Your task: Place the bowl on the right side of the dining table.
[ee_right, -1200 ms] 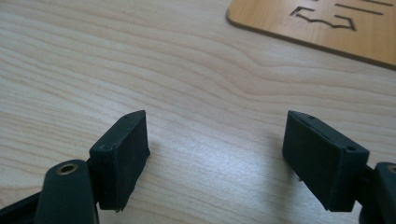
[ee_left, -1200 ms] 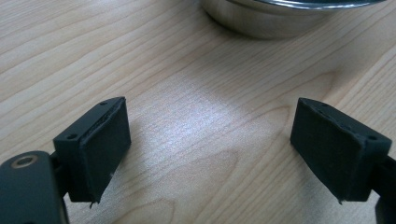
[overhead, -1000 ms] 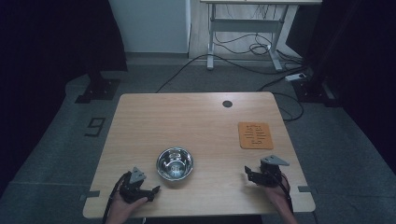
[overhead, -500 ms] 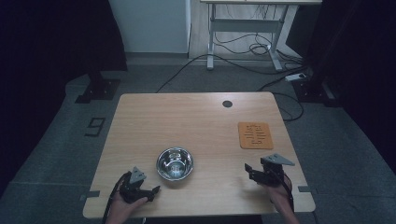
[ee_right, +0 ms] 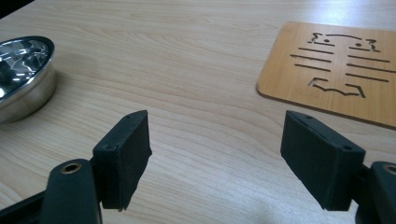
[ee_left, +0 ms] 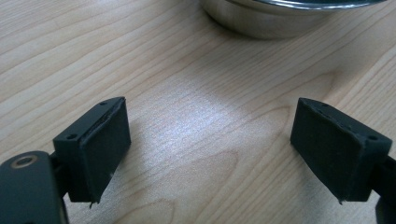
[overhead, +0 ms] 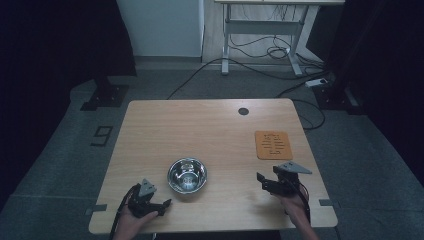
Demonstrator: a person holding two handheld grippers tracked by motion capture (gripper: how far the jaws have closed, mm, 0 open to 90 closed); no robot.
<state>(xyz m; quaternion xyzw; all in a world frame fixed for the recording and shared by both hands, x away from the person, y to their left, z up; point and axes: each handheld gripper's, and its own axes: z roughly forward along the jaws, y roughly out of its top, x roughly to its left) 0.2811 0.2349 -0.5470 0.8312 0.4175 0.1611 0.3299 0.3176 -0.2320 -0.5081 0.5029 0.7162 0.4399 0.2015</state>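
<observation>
Bowl: steel bowl (overhead: 187, 175) sits empty on the desk (overhead: 210, 130), lower centre of the high view, between both grippers.
Left gripper: (overhead: 165, 204) at lower left, fingers (ee_left: 98, 149) released and wide, nothing between them; bowl just ahead.
Right gripper: (overhead: 261, 181) at lower right, fingers (ee_right: 123, 154) spread, empty.
Mat: wooden mat (overhead: 273, 145) lies right of centre, apart from the bowl.
Risk: thin, slick, curved rim may slip from a shallow pinch.
Risk: a low approach could nudge the light bowl and send it skating across the desk.
</observation>
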